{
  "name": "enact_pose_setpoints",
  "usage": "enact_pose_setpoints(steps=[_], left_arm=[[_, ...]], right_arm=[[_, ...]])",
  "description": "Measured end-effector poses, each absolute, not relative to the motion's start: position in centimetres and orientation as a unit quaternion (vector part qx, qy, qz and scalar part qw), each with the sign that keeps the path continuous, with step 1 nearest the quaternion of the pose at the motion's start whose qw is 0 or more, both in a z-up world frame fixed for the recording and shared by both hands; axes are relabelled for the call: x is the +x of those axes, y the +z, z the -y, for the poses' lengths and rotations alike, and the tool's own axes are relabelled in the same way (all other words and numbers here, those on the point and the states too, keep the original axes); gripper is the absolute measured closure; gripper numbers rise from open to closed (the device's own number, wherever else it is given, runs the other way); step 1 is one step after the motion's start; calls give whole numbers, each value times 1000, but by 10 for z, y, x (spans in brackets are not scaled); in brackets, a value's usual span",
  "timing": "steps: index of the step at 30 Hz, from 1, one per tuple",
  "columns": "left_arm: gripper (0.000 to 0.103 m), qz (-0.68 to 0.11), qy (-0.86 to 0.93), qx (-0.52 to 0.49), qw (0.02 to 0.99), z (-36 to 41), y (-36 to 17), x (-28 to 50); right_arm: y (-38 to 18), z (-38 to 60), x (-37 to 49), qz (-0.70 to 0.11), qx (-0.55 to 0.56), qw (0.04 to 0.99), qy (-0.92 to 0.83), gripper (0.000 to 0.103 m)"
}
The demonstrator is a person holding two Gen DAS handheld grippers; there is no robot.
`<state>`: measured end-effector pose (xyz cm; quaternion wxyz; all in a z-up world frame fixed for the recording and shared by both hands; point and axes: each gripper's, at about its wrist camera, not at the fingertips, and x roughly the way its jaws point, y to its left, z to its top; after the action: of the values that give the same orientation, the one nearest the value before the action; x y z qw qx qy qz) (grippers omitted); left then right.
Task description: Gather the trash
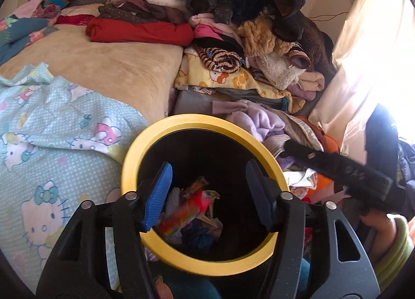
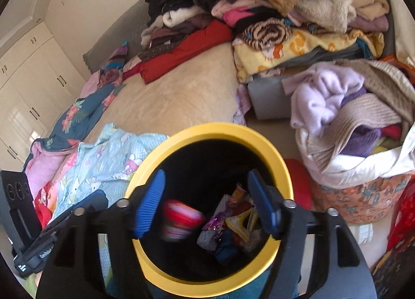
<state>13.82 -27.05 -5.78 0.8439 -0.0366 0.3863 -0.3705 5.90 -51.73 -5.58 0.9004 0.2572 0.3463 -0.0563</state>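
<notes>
A black bin with a yellow rim stands against the bed, right below both grippers. My left gripper hangs open over its mouth, nothing between the blue pads. Beneath it a red and orange wrapper lies on other crumpled wrappers inside the bin. My right gripper is also open over the bin. A blurred red and pink packet shows inside, free of the pads, beside a heap of wrappers. Each gripper's black body shows at the edge of the other's view.
A bed with a beige cover carries a tall pile of clothes and a pale blue cartoon blanket. A bag stuffed with knitwear stands right of the bin. White wardrobes line the left wall. A person's sleeve is at lower right.
</notes>
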Motion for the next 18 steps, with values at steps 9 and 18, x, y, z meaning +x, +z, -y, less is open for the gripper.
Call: enact_pose_setpoints(steps=[9,18], left_arm=[[11,-361,-304,-36,881,216,-43,130],[11,-325,-222,-37,919,135,-30,108]], right_arm=[[-29,481,46,-302,208,928,-62,9],[-18,414,29,-230,169,958,-38,6]])
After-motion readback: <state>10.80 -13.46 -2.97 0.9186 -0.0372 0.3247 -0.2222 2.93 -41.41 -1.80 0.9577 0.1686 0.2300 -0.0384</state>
